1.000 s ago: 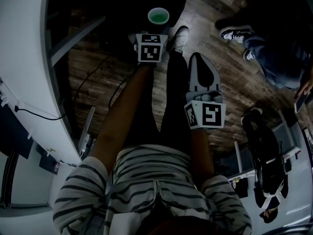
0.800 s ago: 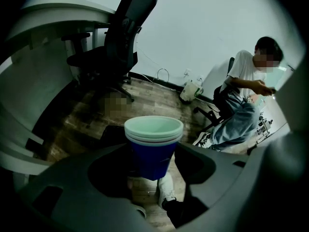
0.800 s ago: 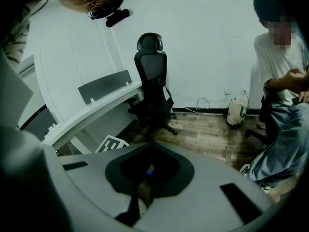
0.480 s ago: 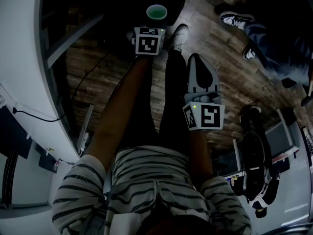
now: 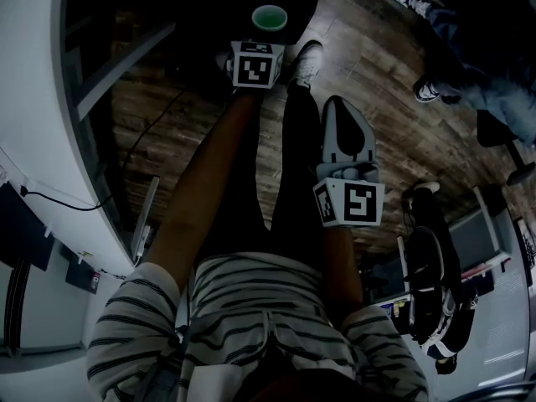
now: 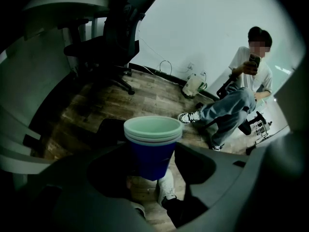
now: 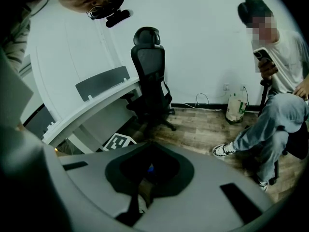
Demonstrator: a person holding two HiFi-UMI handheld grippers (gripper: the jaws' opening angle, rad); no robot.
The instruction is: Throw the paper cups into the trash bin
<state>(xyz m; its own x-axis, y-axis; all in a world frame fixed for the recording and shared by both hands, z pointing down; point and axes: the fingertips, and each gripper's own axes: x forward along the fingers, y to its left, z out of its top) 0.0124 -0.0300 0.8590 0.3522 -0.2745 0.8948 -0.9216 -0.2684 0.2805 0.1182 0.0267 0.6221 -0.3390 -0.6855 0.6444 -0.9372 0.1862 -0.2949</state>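
Note:
A stack of blue paper cups with pale green insides stands upright between the wide-set jaws of my left gripper, which is shut on it. In the head view the cups show as a green ring just beyond the left gripper, held out over the wood floor. A dark shape lies on the floor under them; I cannot tell whether it is the bin. My right gripper hangs lower beside my leg, shut and holding nothing. In its own view the right gripper has its tips together.
A white curved desk runs along my left. A black office chair stands by the wall. A seated person holding a phone has legs stretched over the floor at the right. A white bag leans on the wall.
My left gripper has carried the cups slightly farther out. The seated person's feet have shifted toward the view's top right. The right gripper has hardly moved.

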